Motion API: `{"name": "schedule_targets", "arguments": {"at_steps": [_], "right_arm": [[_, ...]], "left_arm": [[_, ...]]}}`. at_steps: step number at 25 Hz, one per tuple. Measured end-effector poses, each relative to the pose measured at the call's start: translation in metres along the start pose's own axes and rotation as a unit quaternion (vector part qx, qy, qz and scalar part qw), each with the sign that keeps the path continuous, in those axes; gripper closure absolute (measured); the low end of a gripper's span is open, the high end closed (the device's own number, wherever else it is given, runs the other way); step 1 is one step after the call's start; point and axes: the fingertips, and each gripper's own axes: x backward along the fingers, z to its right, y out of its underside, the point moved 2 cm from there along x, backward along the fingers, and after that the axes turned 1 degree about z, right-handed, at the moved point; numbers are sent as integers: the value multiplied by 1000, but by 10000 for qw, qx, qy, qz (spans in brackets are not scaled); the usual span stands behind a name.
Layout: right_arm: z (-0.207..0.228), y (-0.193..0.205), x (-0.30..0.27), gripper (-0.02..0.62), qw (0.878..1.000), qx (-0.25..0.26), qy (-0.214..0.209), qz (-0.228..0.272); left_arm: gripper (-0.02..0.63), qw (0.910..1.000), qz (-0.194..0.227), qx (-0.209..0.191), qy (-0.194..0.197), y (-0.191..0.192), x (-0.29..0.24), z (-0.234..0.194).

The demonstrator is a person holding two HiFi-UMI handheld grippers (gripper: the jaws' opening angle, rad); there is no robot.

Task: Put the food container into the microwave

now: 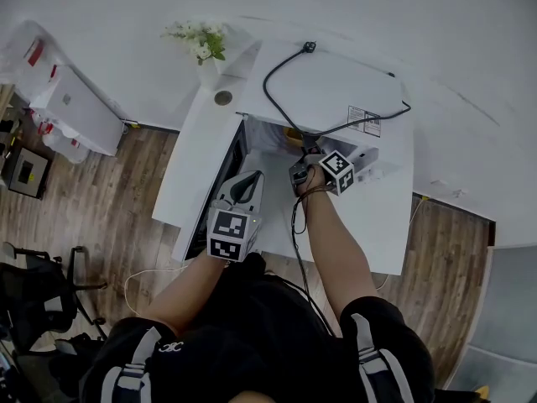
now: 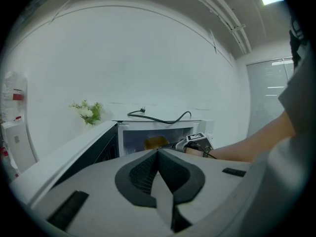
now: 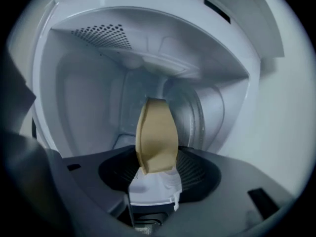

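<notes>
The white microwave [image 1: 336, 91] stands on a white table [image 1: 394, 233] with its door [image 1: 225, 183] swung open to the left. My right gripper [image 3: 155, 174] reaches into the cavity [image 3: 94, 98], shut on the food container [image 3: 157, 137], a white tub with a tan lid held on edge between the pads. In the left gripper view the container [image 2: 155, 142] shows as a tan patch inside the microwave [image 2: 163, 127], with the right gripper [image 2: 183, 144] at the opening. My left gripper [image 2: 158, 153] is shut on nothing and hangs in front of the door, a little back from the microwave.
A loose black power cord [image 1: 336, 65] lies across the microwave's top. A vase of white flowers [image 1: 197, 40] stands at the table's far left corner. A white cabinet [image 1: 67, 99] and a black chair [image 1: 42, 284] stand on the wooden floor to the left.
</notes>
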Motion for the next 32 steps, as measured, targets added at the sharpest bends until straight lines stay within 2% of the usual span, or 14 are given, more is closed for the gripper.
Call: {"name": "schedule_targets", "arguments": {"at_steps": [3,8,13,18,21,25,27,29,30,32], "right_arm": [[2,-4,4,357,9989,352,314,34],[0,-11,13,311,9909,1143,713,10],[2,-14,21,272,9685,2158,1216,-242],[6,-7,25,222,9280,3264,1637,-741],[2,1,25,187,9073,3784,1535,-1001],[1,11,25,127,8669,4556,1518,-1336],[1,13,27,125,8493,4840,1548,-1429],[3,15,30,162,8318,5094,1582,-1536],[4,16,31,221,8239,5192,1605,-1608],[9,18,35,295,8138,5298,1644,-1731]], "left_arm": [[592,10000,5,0,-2,0,0,3],[592,10000,20,-3,46,0,0,8],[592,10000,-23,-29,78,2,-1,14],[592,9999,-57,13,87,5,-2,16],[592,9999,-73,29,90,6,-3,15],[592,9999,-75,37,124,6,-6,17],[592,9999,-66,35,143,6,-7,18],[592,9998,-85,19,160,6,-8,20],[592,9998,-93,14,165,6,-9,20],[592,9998,-102,6,175,6,-10,21]]}}
